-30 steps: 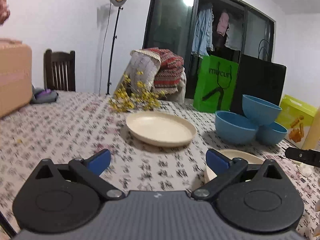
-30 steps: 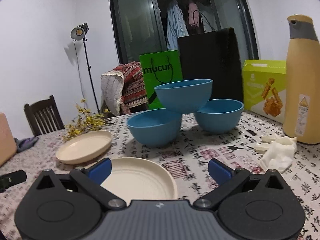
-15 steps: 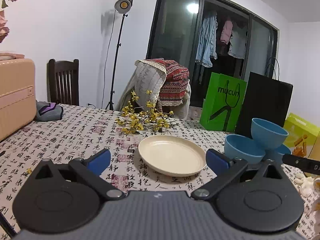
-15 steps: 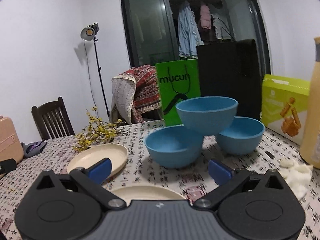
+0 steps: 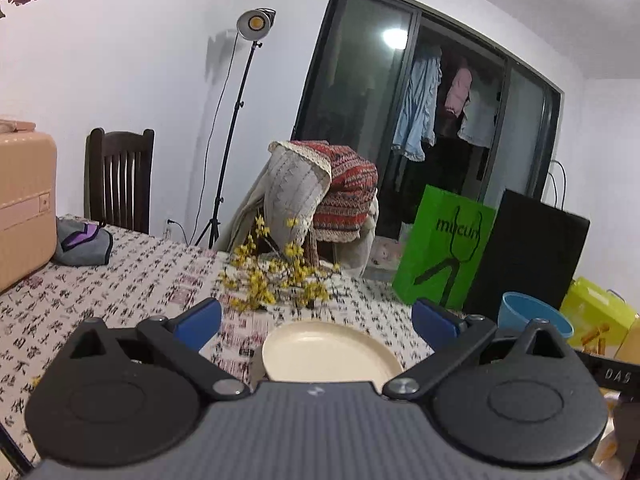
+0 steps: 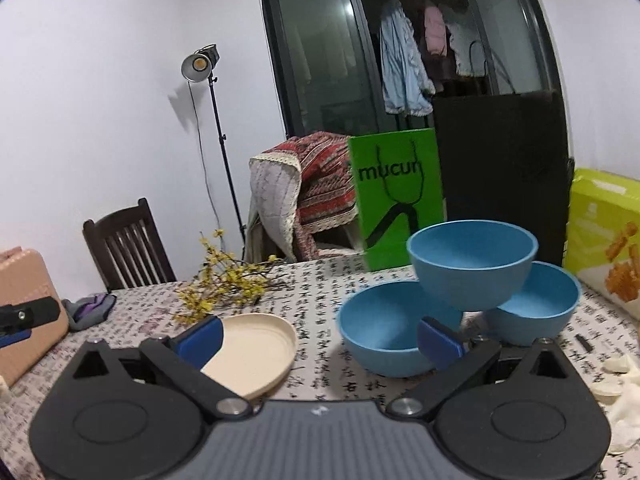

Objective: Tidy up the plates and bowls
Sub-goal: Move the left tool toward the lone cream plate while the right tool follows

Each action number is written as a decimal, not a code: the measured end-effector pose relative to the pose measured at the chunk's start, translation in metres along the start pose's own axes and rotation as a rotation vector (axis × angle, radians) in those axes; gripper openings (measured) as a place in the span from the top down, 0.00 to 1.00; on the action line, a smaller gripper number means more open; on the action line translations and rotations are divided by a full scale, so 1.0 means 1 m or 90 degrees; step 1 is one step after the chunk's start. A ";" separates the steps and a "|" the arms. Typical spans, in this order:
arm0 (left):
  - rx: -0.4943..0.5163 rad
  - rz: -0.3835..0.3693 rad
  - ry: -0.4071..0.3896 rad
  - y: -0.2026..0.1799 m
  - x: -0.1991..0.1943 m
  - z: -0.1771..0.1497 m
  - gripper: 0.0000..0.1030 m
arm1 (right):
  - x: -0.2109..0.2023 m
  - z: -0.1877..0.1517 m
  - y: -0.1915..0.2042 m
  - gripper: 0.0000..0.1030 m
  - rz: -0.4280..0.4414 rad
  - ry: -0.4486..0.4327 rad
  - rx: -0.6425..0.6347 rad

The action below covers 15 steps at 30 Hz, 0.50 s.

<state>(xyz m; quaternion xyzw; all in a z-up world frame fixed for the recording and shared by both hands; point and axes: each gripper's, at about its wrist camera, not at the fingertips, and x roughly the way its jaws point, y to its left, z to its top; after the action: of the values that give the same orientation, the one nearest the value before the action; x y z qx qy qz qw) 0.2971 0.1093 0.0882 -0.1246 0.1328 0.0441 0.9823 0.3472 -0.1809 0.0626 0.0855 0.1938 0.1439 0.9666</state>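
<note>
Left gripper [image 5: 316, 322]: jaws spread wide, blue pads well apart, nothing between them. Cream plate [image 5: 332, 354] lies flat on the table [image 5: 132, 280] straight ahead of it and just below the fingertips, centred in the gap between the pads, its near edge hidden behind the gripper body; no contact visible. Ahead of the plate, a spray of yellow flowers [image 5: 276, 276] on the printed cloth. Ahead-right of the left gripper, partly hidden behind its right finger, the rim of a blue bowl [image 5: 534, 314]; beyond that a green bag [image 5: 444, 248] and a black bag [image 5: 532, 252]. Right gripper [image 6: 320, 338]: likewise fully open and holding nothing. In its view the same plate [image 6: 256, 350] sits ahead-left, partly behind the left pad, apart from it as far as can be told. Ahead-right, three blue bowls in a cluster: near bowl [image 6: 386, 332] directly behind the right pad, far bowl [image 6: 538, 302] further right, and top bowl [image 6: 474, 262] upright, resting across the rims of the other two. Yellow carton [image 6: 604, 236] at far right of this gripper; white crumpled tissue [image 6: 626, 392] on the cloth to its near right. All tableware is on the table, none gripped
</note>
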 end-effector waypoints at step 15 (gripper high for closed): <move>-0.082 0.024 0.031 0.017 0.047 0.028 0.00 | 0.042 0.023 0.021 0.00 0.015 0.013 0.028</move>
<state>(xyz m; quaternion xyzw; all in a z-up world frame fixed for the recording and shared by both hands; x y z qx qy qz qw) 0.3470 0.1352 0.0974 -0.1864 0.1558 0.0684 0.9676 0.3881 -0.1507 0.0735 0.1074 0.2056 0.1516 0.9608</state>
